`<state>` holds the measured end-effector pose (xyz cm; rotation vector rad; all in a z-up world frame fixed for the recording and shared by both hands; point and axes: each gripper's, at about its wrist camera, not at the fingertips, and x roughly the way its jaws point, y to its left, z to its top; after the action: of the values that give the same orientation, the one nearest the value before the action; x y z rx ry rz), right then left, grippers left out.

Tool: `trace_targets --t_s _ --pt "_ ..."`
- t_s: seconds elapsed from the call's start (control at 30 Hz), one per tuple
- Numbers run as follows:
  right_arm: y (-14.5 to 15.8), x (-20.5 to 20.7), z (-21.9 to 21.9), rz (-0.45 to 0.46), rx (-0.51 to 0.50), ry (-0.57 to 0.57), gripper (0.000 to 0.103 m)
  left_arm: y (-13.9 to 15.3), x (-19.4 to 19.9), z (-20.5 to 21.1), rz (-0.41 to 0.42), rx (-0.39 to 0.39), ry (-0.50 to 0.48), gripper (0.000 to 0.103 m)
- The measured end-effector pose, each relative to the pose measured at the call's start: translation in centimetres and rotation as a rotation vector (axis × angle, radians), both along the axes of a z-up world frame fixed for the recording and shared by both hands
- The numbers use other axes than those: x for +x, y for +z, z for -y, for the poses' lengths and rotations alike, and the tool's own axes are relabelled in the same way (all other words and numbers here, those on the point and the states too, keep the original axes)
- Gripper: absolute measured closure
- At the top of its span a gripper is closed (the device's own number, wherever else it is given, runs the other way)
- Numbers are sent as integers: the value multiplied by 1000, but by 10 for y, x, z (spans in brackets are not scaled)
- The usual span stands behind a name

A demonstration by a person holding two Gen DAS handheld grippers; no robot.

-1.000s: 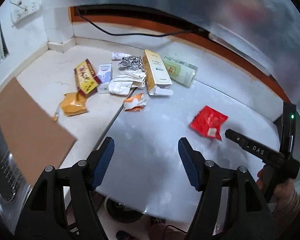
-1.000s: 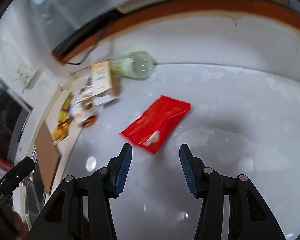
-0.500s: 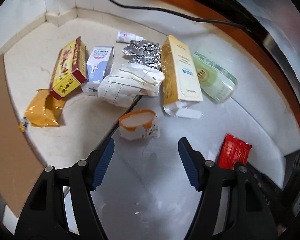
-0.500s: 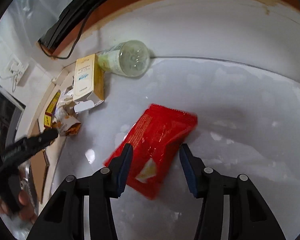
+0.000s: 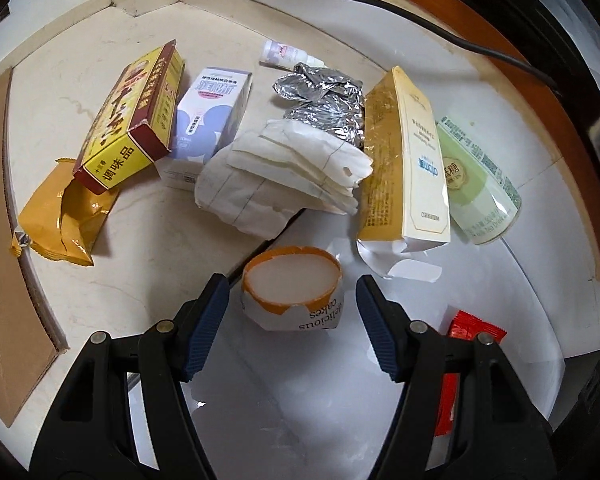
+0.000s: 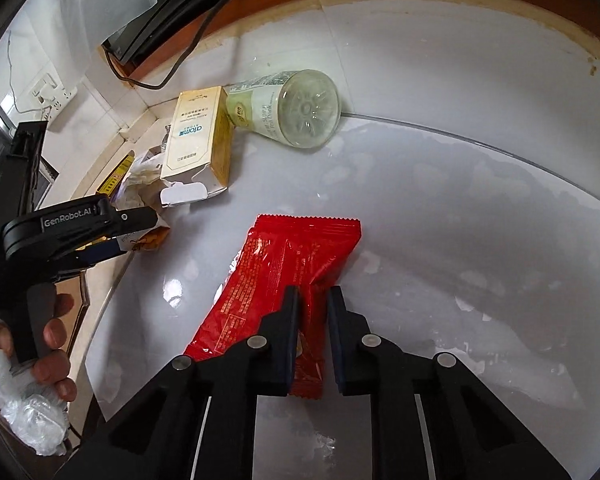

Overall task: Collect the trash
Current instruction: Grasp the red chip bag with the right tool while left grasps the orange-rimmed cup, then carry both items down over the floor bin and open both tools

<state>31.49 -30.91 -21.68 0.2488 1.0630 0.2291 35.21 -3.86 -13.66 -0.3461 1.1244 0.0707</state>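
On white counter [image 6: 460,208], jaws pinching red packet [image 6: 292,264]

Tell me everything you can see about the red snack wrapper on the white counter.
The red wrapper is a glossy plastic or foil pouch with fine print and a zigzag-cut end seam. It looks flat and creased, and lies diagonally on the white counter. The right gripper has just been closing its jaws on a pinched fold near its lower end. In the left wrist view only part of it shows, behind the left gripper's finger. Nothing else touches it.
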Motion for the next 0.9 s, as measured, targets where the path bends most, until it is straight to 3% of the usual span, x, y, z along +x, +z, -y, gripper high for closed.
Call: trace_targets --t_s 0.03,0.4,0.9 --pt "-1 0 0 -2 3 0 90 -1 0 1 1 -2 -9 52" --pt "13 -12 -4 25 17 19 95 13 -37 12 66 40 -78 53" --pt "49 -70 -46 84 15 102 95 65 -169 3 127 94 -166 53"
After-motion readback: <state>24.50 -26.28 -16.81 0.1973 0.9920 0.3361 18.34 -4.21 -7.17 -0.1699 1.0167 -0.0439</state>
